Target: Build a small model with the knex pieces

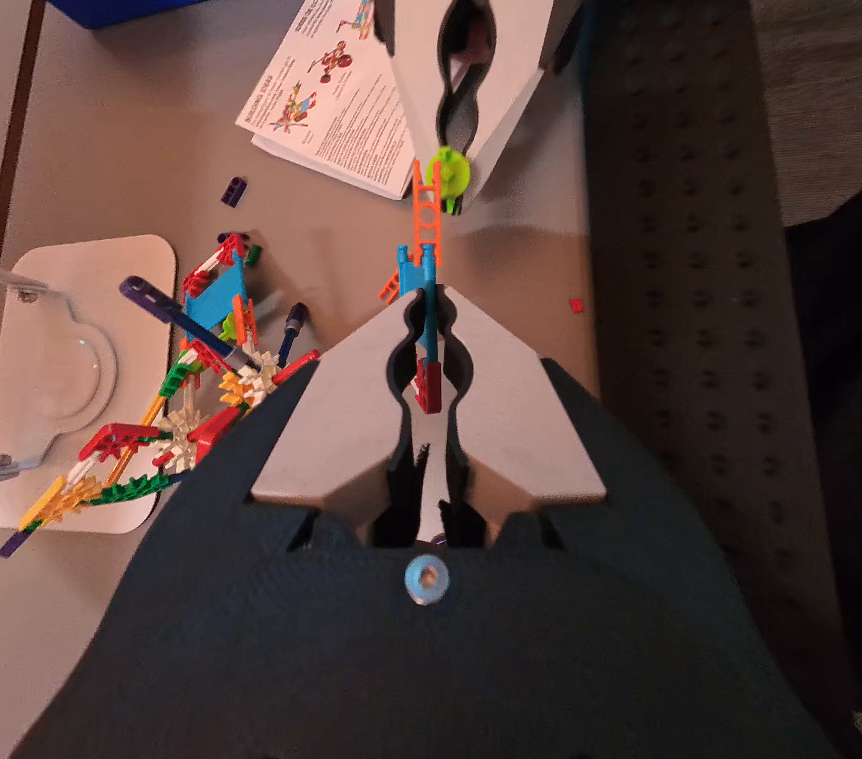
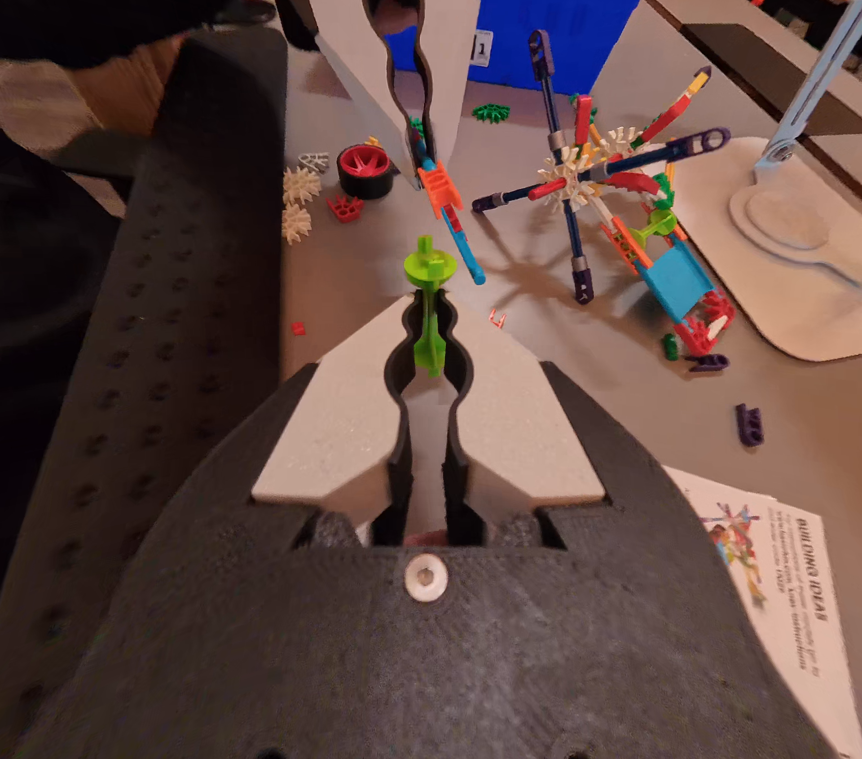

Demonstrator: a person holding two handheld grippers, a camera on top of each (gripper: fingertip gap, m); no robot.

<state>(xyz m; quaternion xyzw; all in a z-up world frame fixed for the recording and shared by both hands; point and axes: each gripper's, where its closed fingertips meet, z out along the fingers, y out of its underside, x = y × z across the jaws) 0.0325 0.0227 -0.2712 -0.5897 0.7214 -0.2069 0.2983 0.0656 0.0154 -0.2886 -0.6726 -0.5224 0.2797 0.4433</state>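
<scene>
While both tongs are held over a grey table [image 1: 116, 139], each one is clamped on a small construction-toy piece, and the two face each other tip to tip.

A black perforated panel [image 2: 163, 316] runs along the table's near edge. A blue plastic bin [image 2: 559, 4] stands at the far side. Beside it lies the flat white base of a stand [image 2: 793, 246]. A printed instruction booklet [image 1: 336, 106] lies open on the table.

A many-coloured wheel-shaped toy model [image 2: 606, 186], built of rods and snowflake connectors, rests partly on the white base.

The left gripper [image 1: 431, 293] has its jaws closed on a small sub-assembly [image 1: 427, 270]: a blue panel with an orange ladder-shaped connector at its far end and a red connector at its near end.

The right gripper [image 2: 429, 293] has its jaws closed on the stem of a lime green spool piece [image 2: 429, 265], raised above the table. The spool sits just beside the orange connector's tip; whether they touch cannot be told.

Loose parts lie nearby: a black tyre with a red hub [image 2: 364, 172], white snowflake connectors [image 2: 301, 186], a red connector [image 2: 345, 207] and a purple connector [image 2: 748, 424].
</scene>
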